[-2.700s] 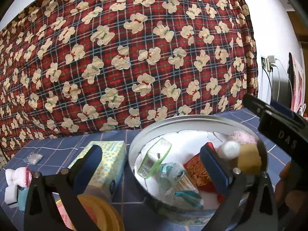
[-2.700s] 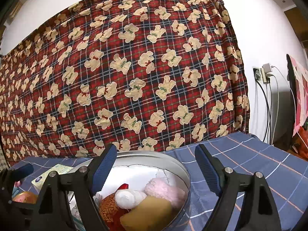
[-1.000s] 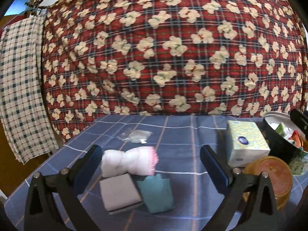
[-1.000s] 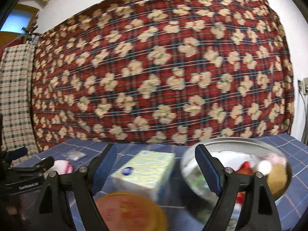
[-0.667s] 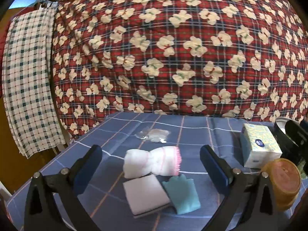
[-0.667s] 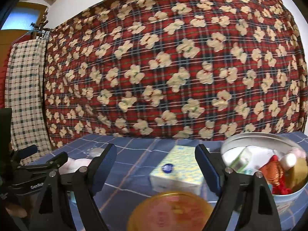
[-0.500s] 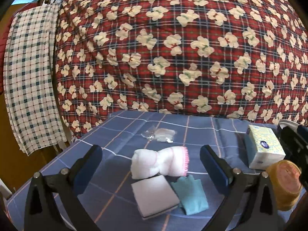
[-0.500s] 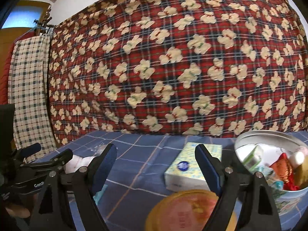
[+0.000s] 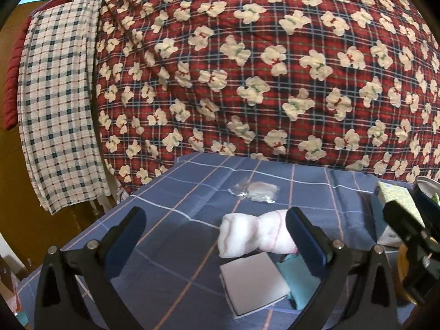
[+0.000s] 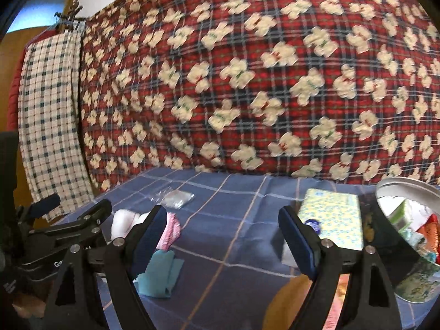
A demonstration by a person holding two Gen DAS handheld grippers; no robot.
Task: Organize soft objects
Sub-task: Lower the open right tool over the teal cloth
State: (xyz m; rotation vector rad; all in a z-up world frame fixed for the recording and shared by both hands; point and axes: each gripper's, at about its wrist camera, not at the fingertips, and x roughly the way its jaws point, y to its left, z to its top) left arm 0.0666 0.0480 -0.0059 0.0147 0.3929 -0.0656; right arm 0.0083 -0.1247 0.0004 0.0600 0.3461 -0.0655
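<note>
A rolled white-and-pink towel point(image 9: 254, 232) lies on the blue checked tablecloth point(image 9: 178, 200). In front of it lie a folded white cloth point(image 9: 251, 283) and a folded teal cloth point(image 9: 295, 280). My left gripper point(image 9: 216, 240) is open and empty, above the cloth, with the towel just inside its right finger. My right gripper point(image 10: 222, 236) is open and empty; the towel point(image 10: 123, 221) and teal cloth point(image 10: 161, 273) sit at its left finger. The left gripper's body point(image 10: 57, 236) shows at the left of the right wrist view.
A yellow tissue box point(image 10: 334, 218) stands right of centre. A round metal tin point(image 10: 407, 189) holding several small items is at the far right. A small clear plastic bag point(image 9: 255, 191) lies further back. A round orange lid point(image 10: 299, 297) sits below the right gripper. A red bear-print blanket hangs behind.
Both grippers have swung left, away from the metal tin, and the towel and folded cloths have come into view. The left gripper has kept drifting left, so the cloths now sit toward its right finger.
</note>
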